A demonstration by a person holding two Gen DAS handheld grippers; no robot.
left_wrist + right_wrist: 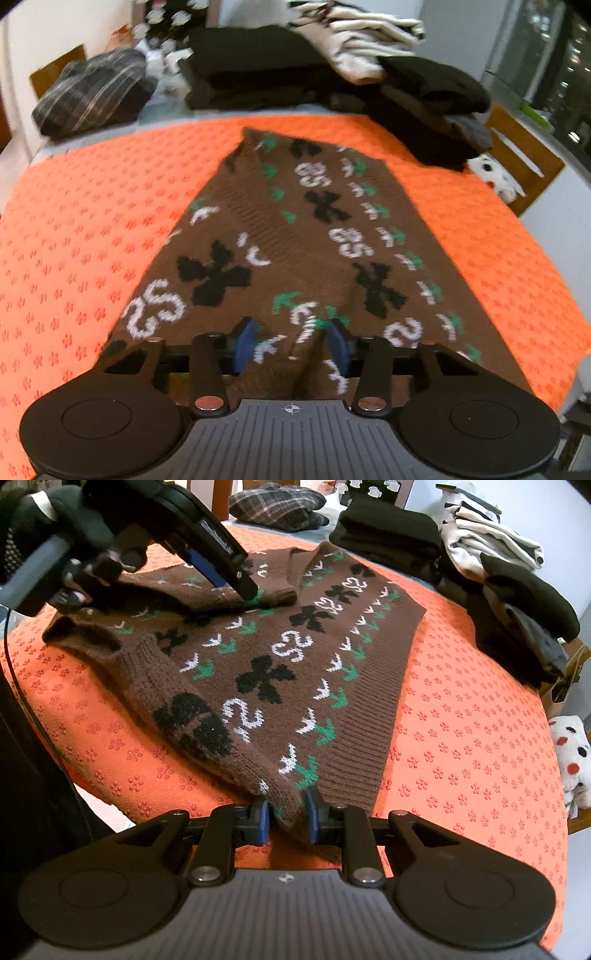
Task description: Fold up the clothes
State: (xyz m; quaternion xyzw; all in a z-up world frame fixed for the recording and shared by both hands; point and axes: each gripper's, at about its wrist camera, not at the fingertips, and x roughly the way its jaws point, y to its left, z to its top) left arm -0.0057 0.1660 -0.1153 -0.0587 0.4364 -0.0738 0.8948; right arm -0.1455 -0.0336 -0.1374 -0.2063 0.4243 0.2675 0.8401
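Right gripper (287, 821), nearest in the right wrist view: blue pads (263, 821) closed on a bunched near corner of the brown sweater (280, 657), fabric pinched between them at the ribbed hem.

Left gripper (291, 345) in its own view: blue pads (243, 345) set wider apart, with a raised fold of the sweater (295, 229) between them. Pads look to be touching the fabric on both sides, gripping it. Same gripper (236, 579) shows far left in the right wrist view, held by a hand in a black glove (74, 513), tips down on a folded-over part of the sweater near its far left edge.

Sweater lies spread on the orange mat (461, 746), pattern of black clovers, white numbers, green and white arrows. Near end lifted by the right gripper, far left part doubled over onto the body. Ribbed hem runs along the right side in the right wrist view.

Far edge of the mat: stack of folded black clothes (251, 74), white and black striped garment (362, 33) on top to the right, grey plaid garment (92, 96) far left. More dark clothes (524, 602) piled far right. White plush toy with spots (570, 757) at the right edge, off the mat.

Left wrist view is motion blurred.
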